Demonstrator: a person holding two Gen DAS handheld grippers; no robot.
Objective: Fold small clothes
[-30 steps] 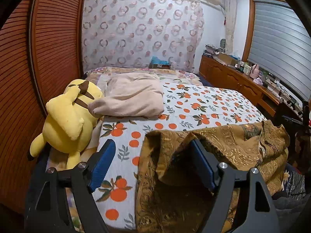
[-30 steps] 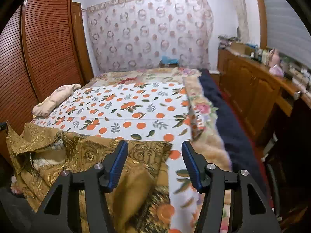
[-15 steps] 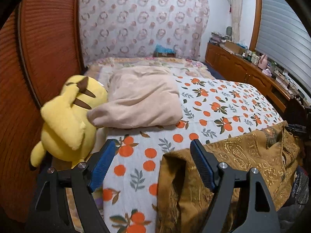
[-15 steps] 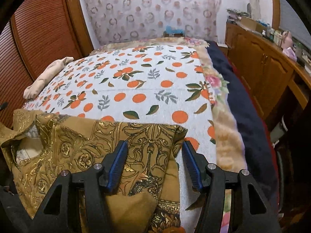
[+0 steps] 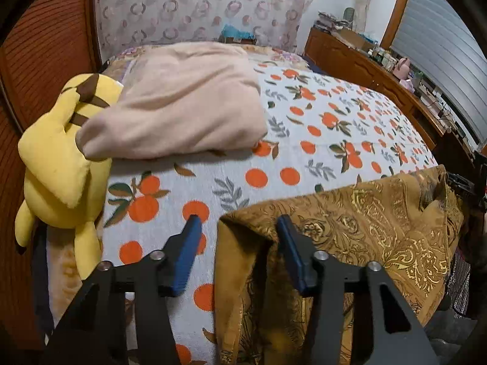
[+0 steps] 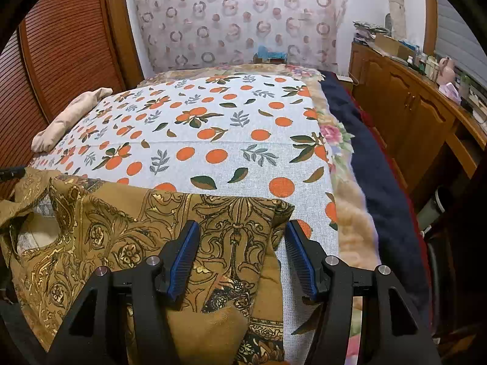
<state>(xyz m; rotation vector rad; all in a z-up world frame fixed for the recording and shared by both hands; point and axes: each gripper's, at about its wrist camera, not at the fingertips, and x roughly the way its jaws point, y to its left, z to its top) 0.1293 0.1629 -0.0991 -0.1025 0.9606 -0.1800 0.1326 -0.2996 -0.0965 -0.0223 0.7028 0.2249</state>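
Both claws have come down nearer the bed since the earlier frames, and the left one's jaws have just been closing.

Left claw (image 5: 236, 223) stands half-narrowed astride the near left corner of the brown gold-patterned garment (image 5: 374, 231), cloth between the jaws, pads not visibly pressing. Right claw (image 6: 242, 231) stands moderately wide over the garment's right corner, likewise not clamped. Garment lies rumpled along the bed's (image 6: 213, 127) near edge, hanging partly over it. Assessment: no fold made; grasping, spreading and folding all remain.

Yellow plush toy (image 5: 61, 164), beige blanket (image 5: 182, 106), orange-print bedspread (image 5: 319, 140)
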